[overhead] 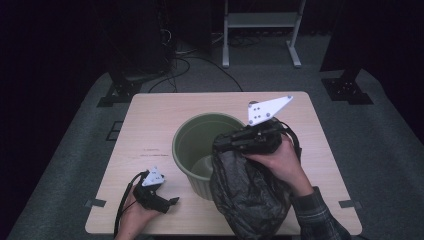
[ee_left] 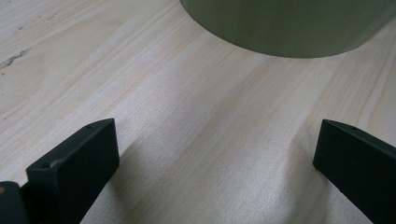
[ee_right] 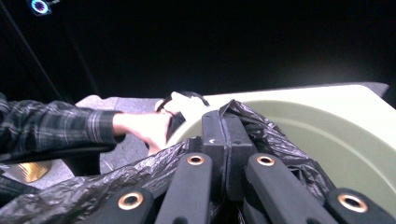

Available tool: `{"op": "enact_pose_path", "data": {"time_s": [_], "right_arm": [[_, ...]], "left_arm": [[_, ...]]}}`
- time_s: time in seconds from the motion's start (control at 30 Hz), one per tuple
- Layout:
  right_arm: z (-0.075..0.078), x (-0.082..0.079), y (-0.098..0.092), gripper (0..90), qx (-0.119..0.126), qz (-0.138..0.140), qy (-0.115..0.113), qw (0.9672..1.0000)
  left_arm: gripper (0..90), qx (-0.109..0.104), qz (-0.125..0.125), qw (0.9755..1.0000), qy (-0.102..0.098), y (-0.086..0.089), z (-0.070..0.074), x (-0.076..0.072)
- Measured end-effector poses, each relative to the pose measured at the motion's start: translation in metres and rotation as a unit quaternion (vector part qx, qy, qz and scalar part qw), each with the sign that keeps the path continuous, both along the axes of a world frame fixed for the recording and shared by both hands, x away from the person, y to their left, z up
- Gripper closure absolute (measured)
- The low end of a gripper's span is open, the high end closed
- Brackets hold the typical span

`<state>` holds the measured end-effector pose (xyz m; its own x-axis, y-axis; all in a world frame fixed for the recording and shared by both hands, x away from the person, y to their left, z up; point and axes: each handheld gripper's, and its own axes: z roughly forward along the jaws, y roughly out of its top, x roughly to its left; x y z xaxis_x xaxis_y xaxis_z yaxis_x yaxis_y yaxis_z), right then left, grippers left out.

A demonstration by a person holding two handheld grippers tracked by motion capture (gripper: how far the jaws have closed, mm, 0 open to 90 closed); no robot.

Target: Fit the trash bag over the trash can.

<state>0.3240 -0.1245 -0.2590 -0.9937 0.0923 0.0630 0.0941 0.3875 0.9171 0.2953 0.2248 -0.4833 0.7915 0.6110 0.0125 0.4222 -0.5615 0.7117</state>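
Note:
A round pale-green bin (overhead: 181, 142) stands upright in the middle of the wooden table (overhead: 150, 117). My right gripper (overhead: 221, 142) hovers at the bin's near right rim, shut on the edge of a black plastic bag (overhead: 247, 195) that hangs down in front of the bin. In the right gripper view the jaws (ee_right: 226, 133) are pressed together on the bag's crinkled film (ee_right: 273, 135), above the bin's open mouth (ee_right: 336, 130). Near the table's front left, my left gripper (overhead: 171, 201) rests low with its jaws (ee_left: 215, 158) wide apart over bare wood, the bin's wall (ee_left: 289, 28) just ahead of them.
The table's front edge runs close under both hands. Beyond the far edge, a white metal frame (overhead: 260, 22) and cables (overhead: 190, 60) lie on grey floor. Dark stands flank the table's back corners. The person's other hand (ee_right: 144, 128) is seen past the bin in the right gripper view.

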Motion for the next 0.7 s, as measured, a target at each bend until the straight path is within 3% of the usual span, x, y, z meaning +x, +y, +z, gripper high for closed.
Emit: {"op": "enact_pose_path", "data": {"time_s": [0.27, 0.6, 0.7], "right_arm": [[0.011, 0.009, 0.045, 89.4, 0.012, 0.040, 0.005, 0.9991], [0.001, 0.019, 0.104, 89.0, 0.008, 0.076, 0.029, 0.9966], [-0.003, 0.022, 0.111, 76.6, -0.011, 0.055, 0.028, 0.9980]], "left_arm": [[0.0, 0.000, 0.001, 1.0000, -0.001, 0.000, 0.000, 0.000], [0.0, 0.000, 0.000, 1.0000, -0.001, 0.000, 0.000, 0.000], [0.0, 0.000, -0.001, 1.0000, 0.000, 0.000, 0.000, 0.000]]}}
